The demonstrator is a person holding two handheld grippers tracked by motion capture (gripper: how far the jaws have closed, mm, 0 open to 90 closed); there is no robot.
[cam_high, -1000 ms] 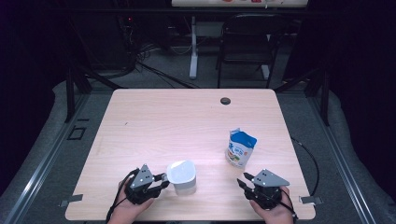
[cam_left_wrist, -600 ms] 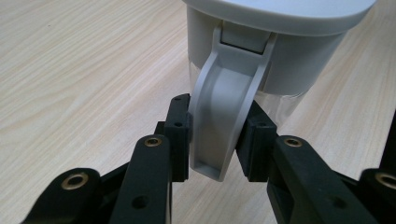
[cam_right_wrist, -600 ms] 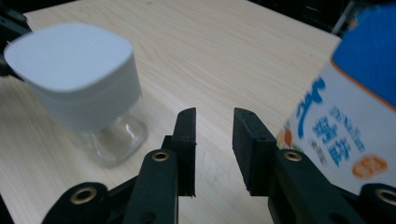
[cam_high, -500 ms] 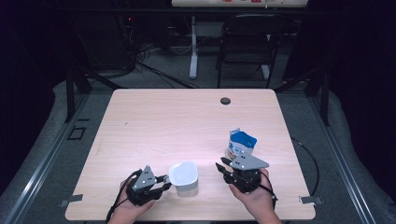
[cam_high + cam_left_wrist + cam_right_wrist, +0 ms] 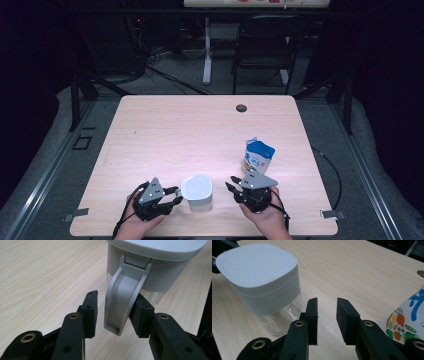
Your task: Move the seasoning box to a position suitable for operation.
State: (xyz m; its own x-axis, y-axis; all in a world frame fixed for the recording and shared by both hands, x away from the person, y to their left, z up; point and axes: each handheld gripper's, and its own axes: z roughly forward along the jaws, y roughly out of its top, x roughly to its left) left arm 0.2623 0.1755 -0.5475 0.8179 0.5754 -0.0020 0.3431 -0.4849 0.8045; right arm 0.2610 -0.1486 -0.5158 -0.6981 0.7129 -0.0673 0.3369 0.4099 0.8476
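Note:
A clear jug with a white square lid [image 5: 196, 190] stands near the table's front edge. Its grey handle [image 5: 122, 302] is between the jaws of my left gripper [image 5: 116, 296]. Those jaws have just been opening: the left pad [image 5: 90, 312] stands clear of the handle and the right pad is close against it. My left gripper [image 5: 175, 194] sits just left of the jug. My right gripper [image 5: 231, 184] is just right of the jug [image 5: 262, 277], open with nothing between its jaws [image 5: 327, 302], which have just closed a little. A blue and white bag [image 5: 258, 156] stands behind it.
The light wooden table [image 5: 200, 130] has a dark round hole [image 5: 241, 108] near its far edge. The bag [image 5: 409, 320] is close to the right gripper's right side. A chair [image 5: 265, 50] and cables lie beyond the table on the dark floor.
My right hand has moved left from the table's front right corner to just right of the jug, in front of the bag. My left hand has stayed at the jug's handle.

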